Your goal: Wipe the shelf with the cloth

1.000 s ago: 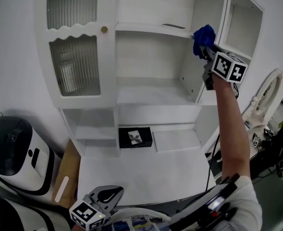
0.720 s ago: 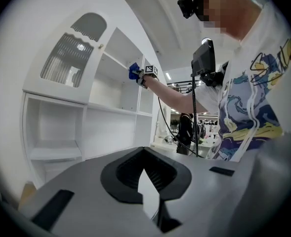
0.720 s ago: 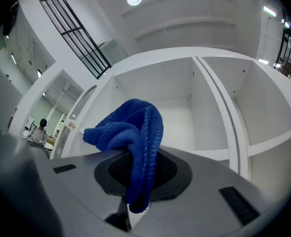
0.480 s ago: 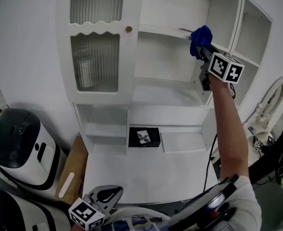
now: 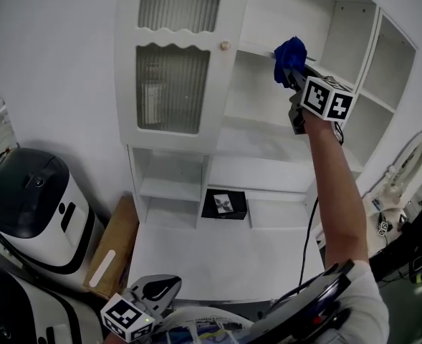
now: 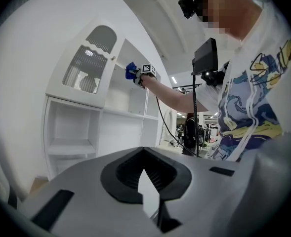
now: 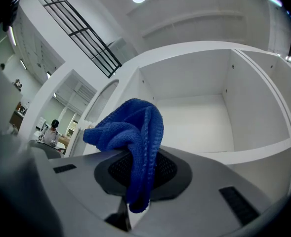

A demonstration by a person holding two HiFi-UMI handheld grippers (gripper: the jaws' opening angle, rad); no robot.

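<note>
A bunched blue cloth (image 5: 289,51) is pinched in my right gripper (image 5: 294,69), which is shut on it and held high on an outstretched arm in front of the white cabinet's upper shelf (image 5: 256,49). In the right gripper view the cloth (image 7: 133,131) drapes over the jaws, with the open white compartment and a shelf board (image 7: 256,151) behind it. I cannot tell whether the cloth touches the shelf. My left gripper (image 5: 158,293) hangs low near the person's body, shut with nothing in it (image 6: 145,181). The left gripper view also shows the distant cloth (image 6: 131,71).
The cabinet has a ribbed glass door (image 5: 170,84) with a knob (image 5: 225,46) at left, and a vertical divider (image 5: 372,41) at right. A black box (image 5: 224,204) sits in a lower compartment. A white-and-black appliance (image 5: 35,206) and a cardboard panel (image 5: 110,253) stand on the floor at left.
The view has swung left, so the cabinet sits further right. The right gripper with the cloth has moved left along the upper shelf, away from the divider. The left gripper has not moved.
</note>
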